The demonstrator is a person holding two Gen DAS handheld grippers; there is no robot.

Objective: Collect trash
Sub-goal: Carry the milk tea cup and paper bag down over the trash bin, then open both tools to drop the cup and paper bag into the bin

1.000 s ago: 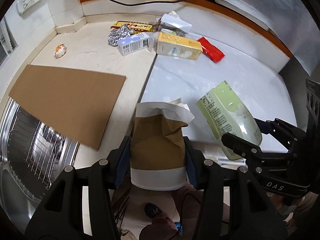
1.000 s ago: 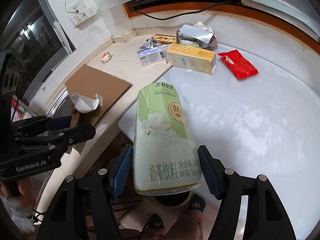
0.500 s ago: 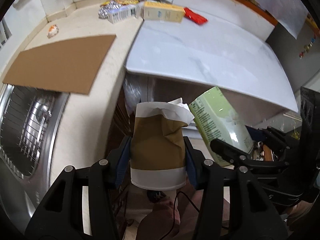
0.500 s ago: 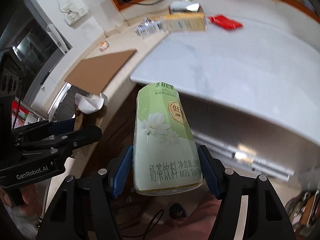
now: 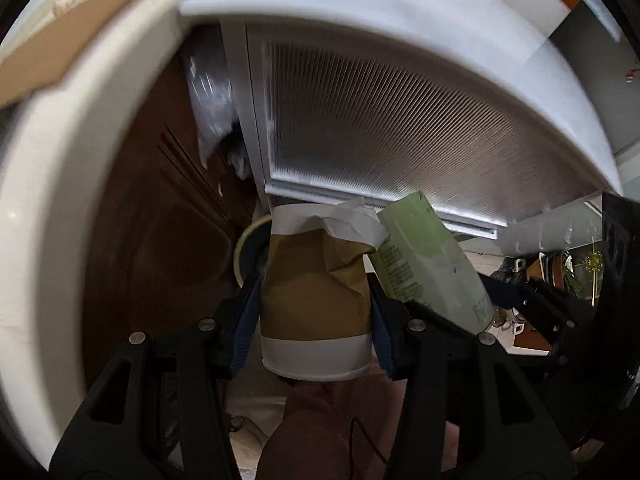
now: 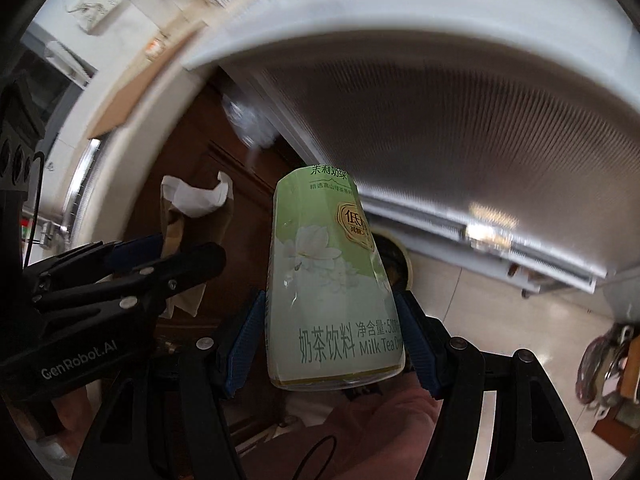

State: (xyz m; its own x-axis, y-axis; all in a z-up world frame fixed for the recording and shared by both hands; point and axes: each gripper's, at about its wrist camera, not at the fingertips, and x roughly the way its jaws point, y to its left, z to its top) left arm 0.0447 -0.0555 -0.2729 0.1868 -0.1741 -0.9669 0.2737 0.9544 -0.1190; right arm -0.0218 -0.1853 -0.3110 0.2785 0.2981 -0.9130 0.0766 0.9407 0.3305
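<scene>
— Where does everything sit relative to the white counter (image 5: 400,16)?

— Below its edge, before the ribbed cabinet front (image 5: 380,120). The left gripper (image 5: 316,320) pinches a crumpled brown paper cup (image 5: 316,292); the right gripper (image 6: 336,340) clamps the green milk tea bottle (image 6: 328,280).

— And the bin?

— A round rim (image 5: 244,248) shows just behind the cup — well under the counter.

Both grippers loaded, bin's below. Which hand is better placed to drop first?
Probably right. Its milk tea bottle points at the bin's rim just behind it. The left gripper's paper cup covers most of the bin; close call.
</scene>
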